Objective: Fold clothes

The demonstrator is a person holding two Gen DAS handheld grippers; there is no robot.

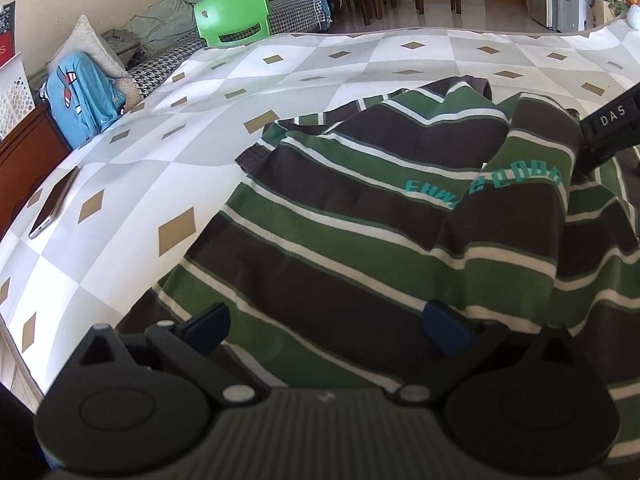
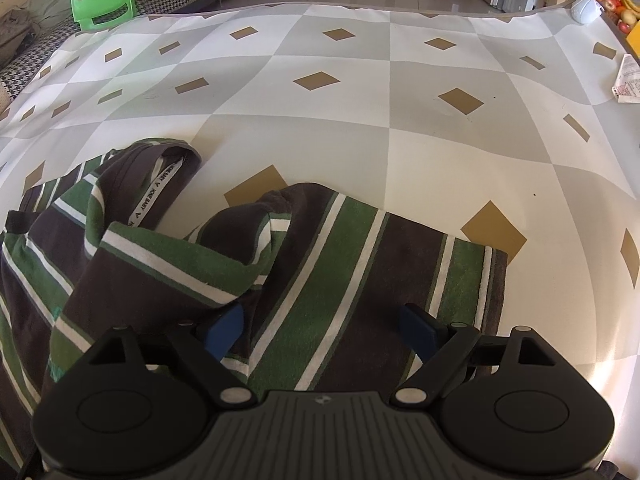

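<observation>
Striped shirt (image 1: 360, 240) rumpled on tablecloth (image 1: 160, 152); phone (image 1: 54, 202) nearby.

My left gripper (image 1: 326, 326) and right gripper (image 2: 320, 326) hung spread just over the shirt (image 1: 360, 216) on the table (image 2: 360, 120) — a phone (image 1: 54, 202) lay left of it, a chair (image 1: 232, 14) behind the far edge.

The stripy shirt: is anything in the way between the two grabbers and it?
No, nothing visible. The striped shirt lies rumpled right under both. The left gripper and the right gripper stand open just over its cloth, with only shirt between their fingers. The phone lies far off to the side.
</observation>
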